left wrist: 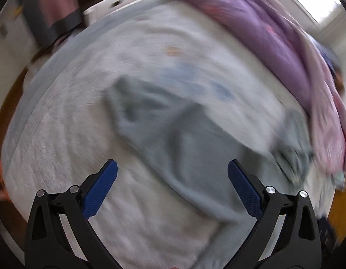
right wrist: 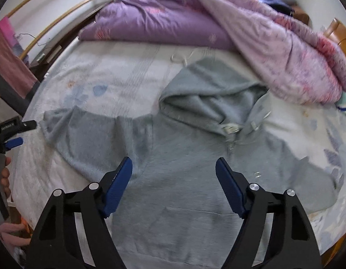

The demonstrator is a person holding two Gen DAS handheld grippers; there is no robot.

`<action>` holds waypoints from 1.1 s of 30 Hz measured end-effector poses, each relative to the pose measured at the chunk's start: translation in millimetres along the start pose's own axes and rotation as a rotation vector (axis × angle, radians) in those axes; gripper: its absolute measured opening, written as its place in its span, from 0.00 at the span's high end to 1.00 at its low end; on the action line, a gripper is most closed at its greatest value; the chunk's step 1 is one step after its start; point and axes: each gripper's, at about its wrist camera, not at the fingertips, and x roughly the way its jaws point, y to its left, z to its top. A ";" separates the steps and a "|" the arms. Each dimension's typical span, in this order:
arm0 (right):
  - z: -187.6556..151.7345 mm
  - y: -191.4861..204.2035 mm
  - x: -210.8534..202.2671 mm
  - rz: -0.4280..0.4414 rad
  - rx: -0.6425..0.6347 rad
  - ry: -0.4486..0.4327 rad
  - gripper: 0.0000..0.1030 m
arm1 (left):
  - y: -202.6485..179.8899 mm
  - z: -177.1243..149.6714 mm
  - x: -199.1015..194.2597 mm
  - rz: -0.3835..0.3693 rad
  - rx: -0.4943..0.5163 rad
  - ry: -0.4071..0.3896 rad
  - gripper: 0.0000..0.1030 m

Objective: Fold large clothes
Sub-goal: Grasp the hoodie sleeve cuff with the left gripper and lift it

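Hoodie, grey, zip-front: spread face-up across bed, hood crumpled toward the far side, one sleeve stretched out toward the left edge, kangaroo pocket nearest the right wrist camera. Laid open and mostly flat, presumably so sleeves and sides can be turned inward; not yet folded.

Right gripper: poised above the chest area, pointing steeply down. Jaws apart, nothing between the blue pads; cloth seen behind them, contact not evident.

Left gripper: view heavily smeared. Jaws spread wide, empty, aimed down near a sleeve of the same garment. Seen also at the left margin of the right wrist view, beside the sleeve cuff, carried by a hand. Placement suggests a pick at the sleeve end.

Quilt, purple and pink floral: heaped along the far side of the bed, its edge lapping close to the hood; likely pushed back to free working room.

Drawstring, white: loose on the sheet beyond the hood.

Risk noted: quilt edge crowding the hood during folding.
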 end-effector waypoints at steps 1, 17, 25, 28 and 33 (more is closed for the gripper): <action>0.4 5.1 13.4 0.000 0.006 0.023 0.29 | 19.2 11.4 13.4 0.014 -0.039 -0.010 0.05; -12.5 32.1 92.6 0.101 0.032 0.172 0.31 | 92.7 52.8 91.4 -0.024 -0.237 -0.024 0.91; -11.7 44.9 146.5 0.264 0.119 0.279 0.97 | 132.5 74.6 18.7 -0.041 -0.273 -0.207 0.94; -18.2 48.4 163.7 0.280 0.173 0.326 0.97 | 135.5 66.7 11.3 -0.012 -0.258 -0.206 0.94; -26.8 42.1 187.9 0.317 0.236 0.387 1.00 | 142.7 42.2 -19.0 0.014 -0.307 -0.278 0.94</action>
